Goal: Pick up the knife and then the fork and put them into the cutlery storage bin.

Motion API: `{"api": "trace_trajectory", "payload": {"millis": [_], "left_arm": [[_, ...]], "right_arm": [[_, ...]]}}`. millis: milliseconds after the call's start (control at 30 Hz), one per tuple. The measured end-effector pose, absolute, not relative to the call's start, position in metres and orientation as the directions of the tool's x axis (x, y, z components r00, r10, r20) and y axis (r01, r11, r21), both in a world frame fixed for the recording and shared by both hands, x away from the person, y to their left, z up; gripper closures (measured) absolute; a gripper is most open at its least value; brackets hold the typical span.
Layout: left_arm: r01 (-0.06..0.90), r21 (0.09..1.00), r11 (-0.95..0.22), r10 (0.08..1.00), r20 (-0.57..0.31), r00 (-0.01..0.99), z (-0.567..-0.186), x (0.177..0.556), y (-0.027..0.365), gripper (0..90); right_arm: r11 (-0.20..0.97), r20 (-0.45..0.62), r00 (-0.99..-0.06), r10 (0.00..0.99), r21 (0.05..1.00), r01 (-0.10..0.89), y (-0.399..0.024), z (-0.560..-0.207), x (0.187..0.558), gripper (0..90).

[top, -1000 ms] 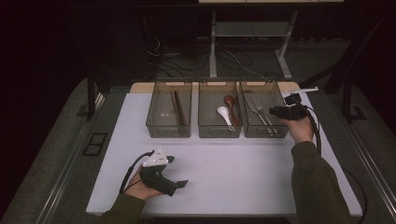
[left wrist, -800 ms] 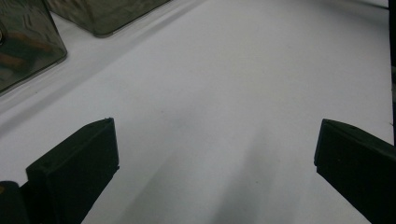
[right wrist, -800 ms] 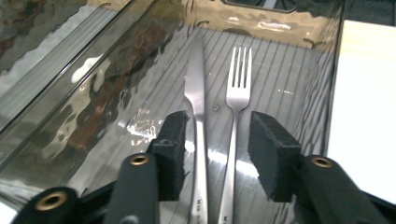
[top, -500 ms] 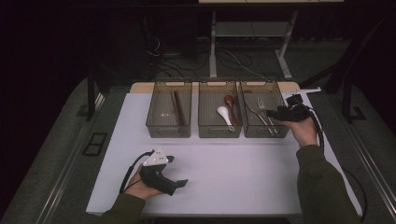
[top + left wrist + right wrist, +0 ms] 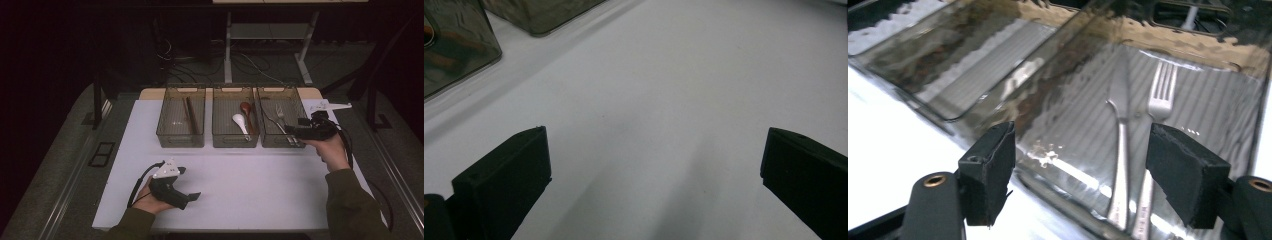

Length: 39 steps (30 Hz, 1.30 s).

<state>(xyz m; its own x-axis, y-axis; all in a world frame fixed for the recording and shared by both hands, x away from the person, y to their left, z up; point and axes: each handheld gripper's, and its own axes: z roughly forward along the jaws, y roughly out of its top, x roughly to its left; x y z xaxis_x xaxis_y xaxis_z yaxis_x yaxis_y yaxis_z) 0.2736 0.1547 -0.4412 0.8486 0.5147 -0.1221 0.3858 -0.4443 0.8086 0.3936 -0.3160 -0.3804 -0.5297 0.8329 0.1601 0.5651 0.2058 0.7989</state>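
Note:
Three clear bins stand in a row at the back of the white table (image 5: 250,175). In the right bin (image 5: 295,102) lie a metal fork (image 5: 1160,95) and a knife (image 5: 1119,130). My right gripper (image 5: 290,131) hovers over that bin's front right corner, open, nothing between its jaws (image 5: 1080,175); the fork and knife lie just beyond them. The middle bin (image 5: 225,135) holds a white spoon (image 5: 240,122) and a brown wooden spoon (image 5: 246,111). Dark chopsticks (image 5: 189,111) rest in the left bin (image 5: 172,137). My left gripper (image 5: 189,185) sits near the table's front left, open over bare table (image 5: 654,165).
A white three-cornered plate (image 5: 327,106) lies on the table right of the bins. Past the table's far edge are desk legs and cables on a dark floor. The broad white surface lies between the bins and the front edge.
The right gripper has come slightly nearer and lower over the right bin's front corner. The left gripper has stayed put.

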Motion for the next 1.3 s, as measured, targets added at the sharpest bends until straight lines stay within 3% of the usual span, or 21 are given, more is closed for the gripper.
{"api": "trace_trajectory", "payload": {"millis": [333, 800, 1300], "left_arm": [[0.387, 0.81, -0.442, 0.514, -0.125, 0.849, -0.441, 0.274, 0.157, 0.0], [0.384, 0.818, -0.429, 0.509, -0.133, 0.851, -0.44, 0.273, 0.159, 0.0], [0.378, 0.82, -0.429, 0.498, -0.135, 0.857, -0.439, 0.273, 0.158, 0.0]], "right_arm": [[0.222, 0.141, -0.576, 0.805, 0.829, 0.514, -0.303, -0.385, 0.361, 20.2], [0.247, 0.144, -0.661, 0.736, 0.852, 0.461, -0.294, -0.403, 0.306, 18.5], [0.295, 0.138, -0.687, 0.713, 0.83, 0.473, -0.291, -0.432, 0.272, 18.5]]}}
